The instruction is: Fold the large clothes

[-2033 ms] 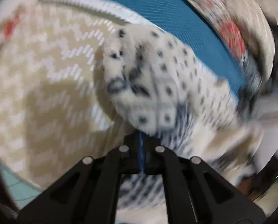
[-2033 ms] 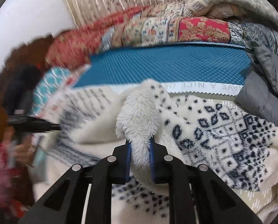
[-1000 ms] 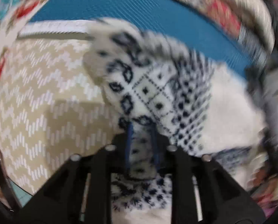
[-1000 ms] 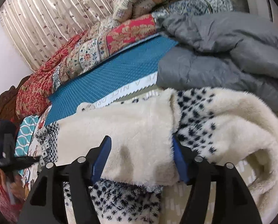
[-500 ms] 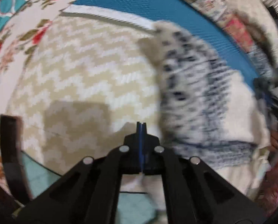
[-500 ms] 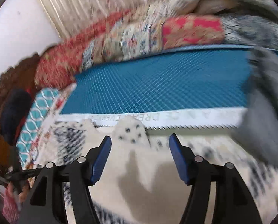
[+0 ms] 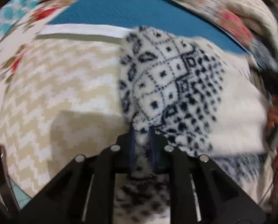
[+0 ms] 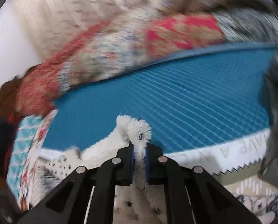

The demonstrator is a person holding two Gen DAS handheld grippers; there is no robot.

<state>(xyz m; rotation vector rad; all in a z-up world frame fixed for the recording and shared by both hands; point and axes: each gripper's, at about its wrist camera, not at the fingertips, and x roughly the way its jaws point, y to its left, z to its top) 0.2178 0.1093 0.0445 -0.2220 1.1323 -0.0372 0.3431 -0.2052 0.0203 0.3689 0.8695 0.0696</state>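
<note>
A cream fleece garment (image 7: 176, 78) with a navy pattern lies partly folded on a beige zigzag bedspread (image 7: 54, 93). My left gripper (image 7: 141, 130) points down at its near edge. Its jaws are opening slightly from fully shut, with a fold of the fleece squeezed between the blue pads. In the right wrist view, my right gripper (image 8: 139, 147) has its jaws close together, and the pads press on an upright tuft of the same fleece (image 8: 133, 128). The rest of the garment trails below and left of the right gripper.
A teal quilted mat (image 8: 176, 102) with a white zigzag-edged border (image 8: 241, 155) lies behind the garment. Patterned red and cream quilts (image 8: 120, 46) are piled beyond it. A grey padded jacket (image 8: 277, 130) sits at the right. Floral sheets (image 7: 17, 37) lie at the left.
The left gripper, shut on nothing half a second ago, now has fleece between its pads. The right jaws went from wide apart to narrow on a fleece tuft, and both views swung.
</note>
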